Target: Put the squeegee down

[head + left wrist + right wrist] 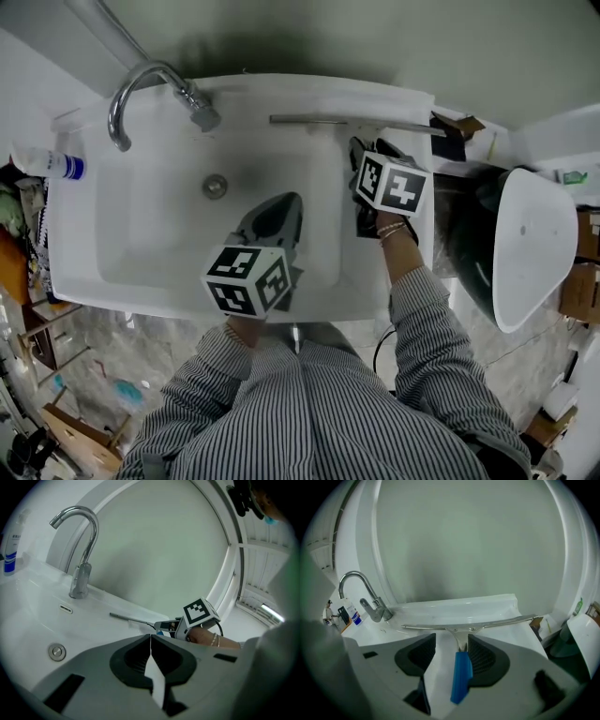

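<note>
The squeegee lies on the white sink's (309,94) back right ledge, its long metal blade (356,120) running along the rim. In the right gripper view its blade (468,624) lies crosswise ahead and its blue handle (461,674) points back between the jaws, close to the right pad. My right gripper (368,155) hovers over that handle with the jaws wide apart (452,641), open and not pressing on it. My left gripper (279,204) hangs over the basin, its jaws shut (151,638) with nothing in them. From the left gripper view the squeegee (131,618) lies beside the right gripper's marker cube (200,612).
A chrome faucet (150,89) arches over the basin at the back left, and the drain (215,187) sits in the basin floor. A spray bottle (47,162) stands on the left rim. A white oval lid (530,244) over a dark round container stands right of the sink.
</note>
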